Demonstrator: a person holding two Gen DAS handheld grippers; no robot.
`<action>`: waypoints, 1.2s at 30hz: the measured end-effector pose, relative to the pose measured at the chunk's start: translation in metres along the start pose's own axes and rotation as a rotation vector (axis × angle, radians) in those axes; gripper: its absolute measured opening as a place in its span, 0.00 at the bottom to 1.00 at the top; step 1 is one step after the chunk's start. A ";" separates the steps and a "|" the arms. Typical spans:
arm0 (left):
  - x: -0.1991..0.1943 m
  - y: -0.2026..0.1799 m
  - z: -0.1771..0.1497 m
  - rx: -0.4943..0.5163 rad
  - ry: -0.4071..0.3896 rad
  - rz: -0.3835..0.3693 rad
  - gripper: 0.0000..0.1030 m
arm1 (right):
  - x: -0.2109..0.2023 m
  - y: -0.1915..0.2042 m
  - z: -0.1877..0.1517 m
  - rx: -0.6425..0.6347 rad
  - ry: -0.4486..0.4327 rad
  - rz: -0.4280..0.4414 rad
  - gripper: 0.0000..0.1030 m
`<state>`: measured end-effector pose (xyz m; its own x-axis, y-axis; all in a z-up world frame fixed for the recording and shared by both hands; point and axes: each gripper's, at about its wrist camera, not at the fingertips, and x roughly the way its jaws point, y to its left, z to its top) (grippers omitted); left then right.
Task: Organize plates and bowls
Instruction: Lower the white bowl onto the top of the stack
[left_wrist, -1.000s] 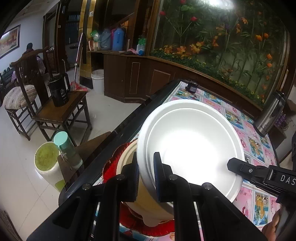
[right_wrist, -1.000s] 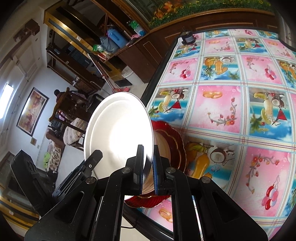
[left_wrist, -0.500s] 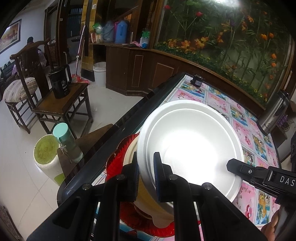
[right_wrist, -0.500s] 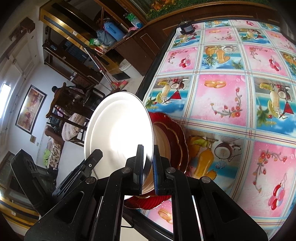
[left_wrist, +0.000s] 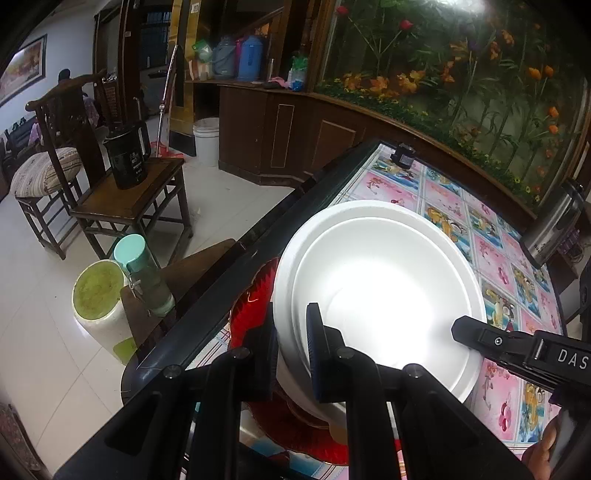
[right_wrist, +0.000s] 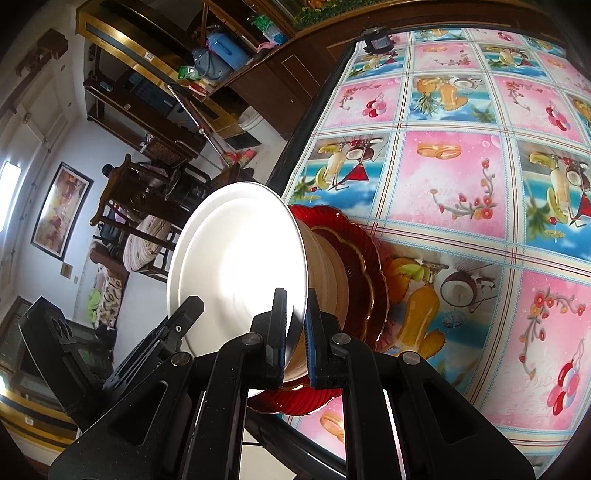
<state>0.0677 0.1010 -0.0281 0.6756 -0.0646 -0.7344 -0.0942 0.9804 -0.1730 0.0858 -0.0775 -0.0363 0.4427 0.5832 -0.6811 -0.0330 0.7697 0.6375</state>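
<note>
Left tool (left_wrist: 291, 354): fingers pinch the near rim of the white bowl (left_wrist: 384, 295), one outside the wall, one inside.
Right tool (right_wrist: 295, 332): fingers clamp the opposite rim of the same bowl (right_wrist: 240, 258); its tip also shows at the right of the left view (left_wrist: 517, 343).
White bowl: two white rims show, one nested in the other; held tilted over the stack.
Stack: cream bowl (right_wrist: 328, 273) under the white ones, then a dark red plate (right_wrist: 358, 266), all on a red scalloped plate (right_wrist: 373, 243).
Worktop (right_wrist: 461, 184): fruit-print cloth; stack sits at its near edge.
Flask (left_wrist: 554, 221): steel, at the far right edge.
Chair (left_wrist: 129, 199): beyond the edge, carries a black kettle (left_wrist: 127, 158).
</note>
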 end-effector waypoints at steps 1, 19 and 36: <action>0.001 0.001 0.000 -0.002 0.003 0.000 0.12 | 0.000 0.000 0.000 -0.001 0.002 0.000 0.08; 0.009 0.006 -0.002 -0.007 0.019 0.008 0.12 | 0.011 0.002 -0.002 0.002 0.021 -0.003 0.08; 0.011 0.009 -0.007 0.009 0.031 0.019 0.18 | 0.013 -0.001 0.000 0.022 0.021 0.010 0.08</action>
<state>0.0692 0.1076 -0.0417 0.6505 -0.0515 -0.7578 -0.1003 0.9831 -0.1529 0.0911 -0.0711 -0.0459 0.4238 0.5965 -0.6816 -0.0178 0.7579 0.6521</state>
